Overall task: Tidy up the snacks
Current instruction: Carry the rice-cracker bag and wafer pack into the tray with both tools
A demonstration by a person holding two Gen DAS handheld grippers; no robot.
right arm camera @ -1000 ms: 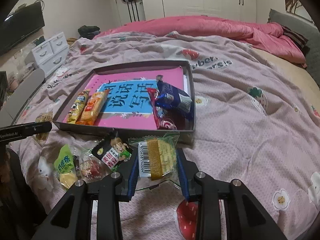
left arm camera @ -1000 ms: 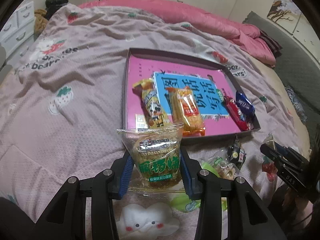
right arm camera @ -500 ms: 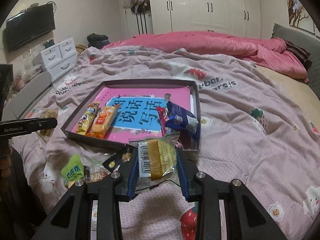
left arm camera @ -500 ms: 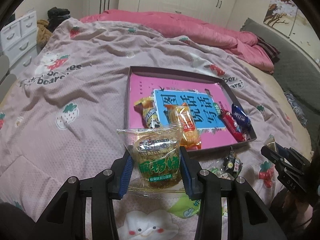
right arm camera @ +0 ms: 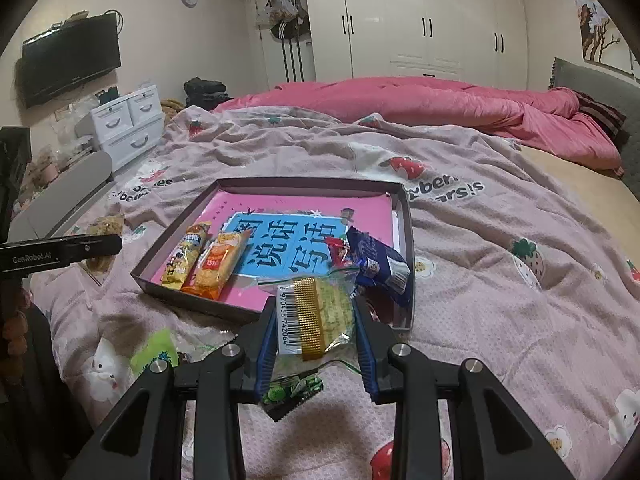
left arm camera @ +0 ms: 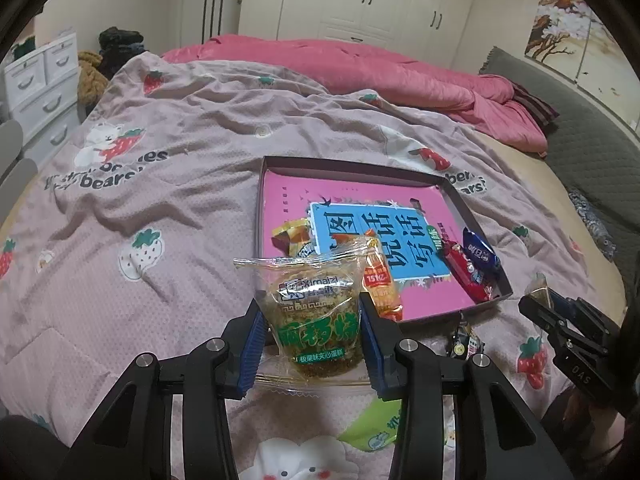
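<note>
Left wrist view has the left gripper [left arm camera: 312, 332] clamped on a clear cake packet [left arm camera: 316, 312] with green lettering, blue pads pressing both its sides, the packet held upright above the bed [left arm camera: 160, 200] just short of the tray's [left arm camera: 456, 192] near edge. Right wrist view shows the right gripper [right arm camera: 316, 328] in the same way, fingers closed on a barcode packet [right arm camera: 316, 316] near the tray's near right corner. Inside the tray, two orange packs [right arm camera: 208, 260] lie at the near left, a red and a blue wrapper [right arm camera: 376, 264] pile against the right wall. Risks from here: both packets are slick film pinched by their sides only, so either could slip or swivel on the way over. The tray's wall stands up, and a low carry could snag a packet's bottom seam on it. The right corner is crowded already, so a drop there might land on the blue wrapper and slide. Loose snacks [right arm camera: 156, 354] sit on the bed near the edge, where an elbow could sweep them off.
</note>
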